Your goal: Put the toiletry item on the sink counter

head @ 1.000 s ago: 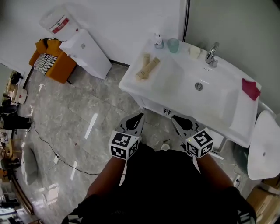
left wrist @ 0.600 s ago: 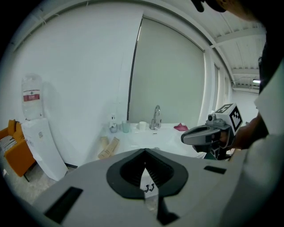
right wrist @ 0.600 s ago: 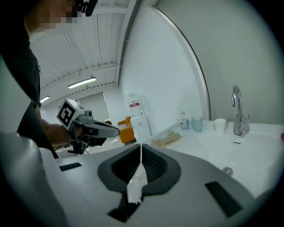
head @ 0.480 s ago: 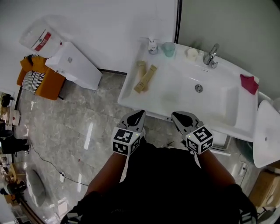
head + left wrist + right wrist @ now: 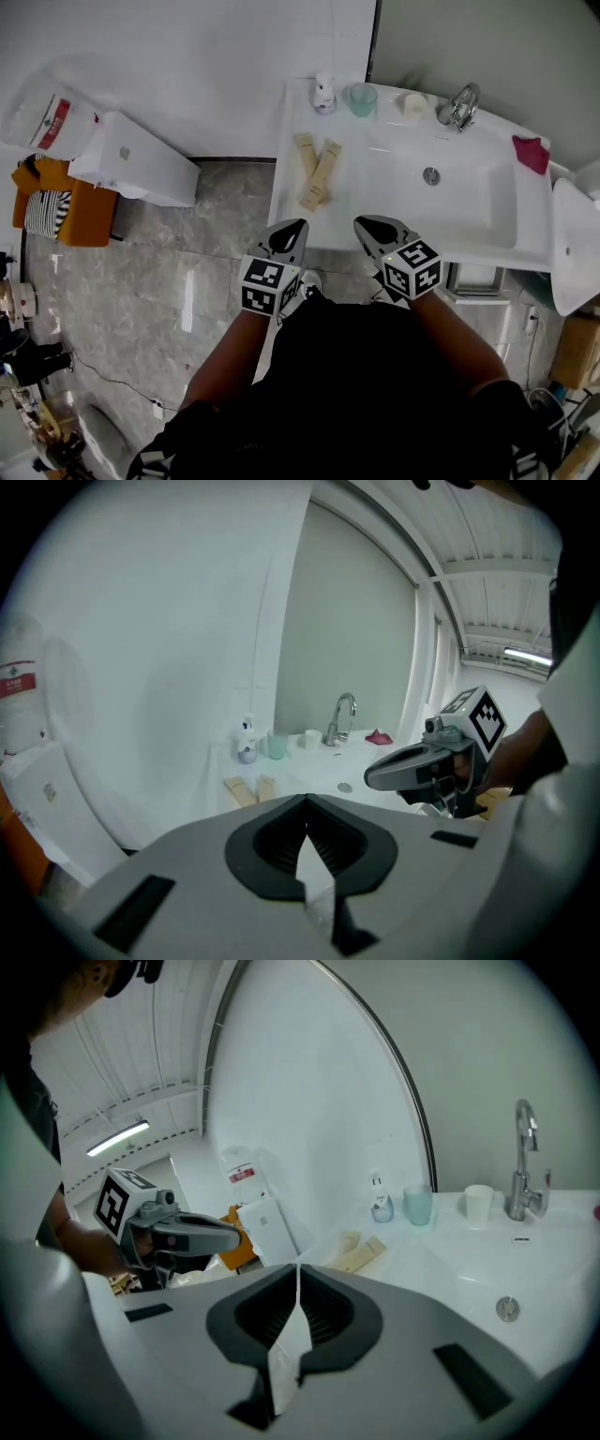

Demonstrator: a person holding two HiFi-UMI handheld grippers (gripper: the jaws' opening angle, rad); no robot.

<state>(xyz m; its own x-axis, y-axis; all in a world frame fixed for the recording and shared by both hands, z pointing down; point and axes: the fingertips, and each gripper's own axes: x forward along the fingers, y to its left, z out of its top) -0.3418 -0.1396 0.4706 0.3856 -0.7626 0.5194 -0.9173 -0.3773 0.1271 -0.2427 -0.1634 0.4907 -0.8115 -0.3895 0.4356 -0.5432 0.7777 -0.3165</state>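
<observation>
Right now both your tools are clamped shut with nothing in them: the left gripper (image 5: 292, 230) and right gripper (image 5: 364, 225) hang side by side at the counter's (image 5: 292, 204) near edge. The two tan tubes (image 5: 322, 175) lie on that counter just beyond the left gripper, so it's nearer. Their long axes run away from you, the right one slanted. Farther back, the basin (image 5: 473, 211) holds nothing; the cup's (image 5: 362, 98) contents can't be made out.

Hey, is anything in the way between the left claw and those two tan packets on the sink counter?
Nothing visible. The left claw, shut and empty, hovers by the near edge of the counter, and only bare white surface lies between it and the tan packets.
</observation>
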